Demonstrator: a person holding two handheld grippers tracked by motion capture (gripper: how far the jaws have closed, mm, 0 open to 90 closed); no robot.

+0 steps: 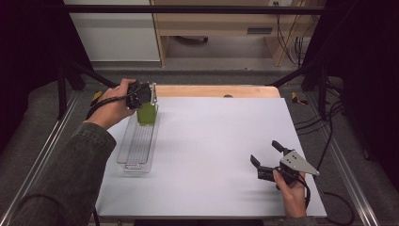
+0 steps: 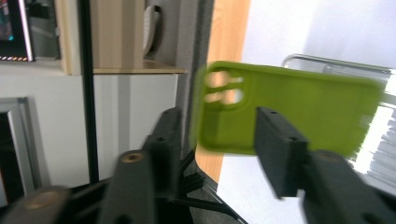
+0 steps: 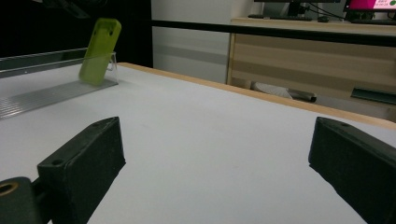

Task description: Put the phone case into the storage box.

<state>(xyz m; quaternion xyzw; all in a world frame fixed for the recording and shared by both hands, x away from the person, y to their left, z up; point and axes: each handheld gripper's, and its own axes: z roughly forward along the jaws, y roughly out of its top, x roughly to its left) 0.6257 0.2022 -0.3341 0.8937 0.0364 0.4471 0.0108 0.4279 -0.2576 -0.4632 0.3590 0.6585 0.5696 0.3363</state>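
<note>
White tabletop, a clear ribbed plastic tray (image 1: 136, 141) at its left; the lime-green rubbery phone case (image 1: 146, 113) leans upright at the tray's far end. Left gripper (image 1: 143, 96) stands released around it, right gripper (image 1: 266, 157) gapes empty; a nudge on withdrawing could topple the case.

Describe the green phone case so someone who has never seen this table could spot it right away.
Look to the far left corner of the white table, where a clear ridged tray lies lengthwise. The phone case stands in the tray's far end, under the left gripper. It is the table's one bright lime-green thing, with camera cutouts.
</note>
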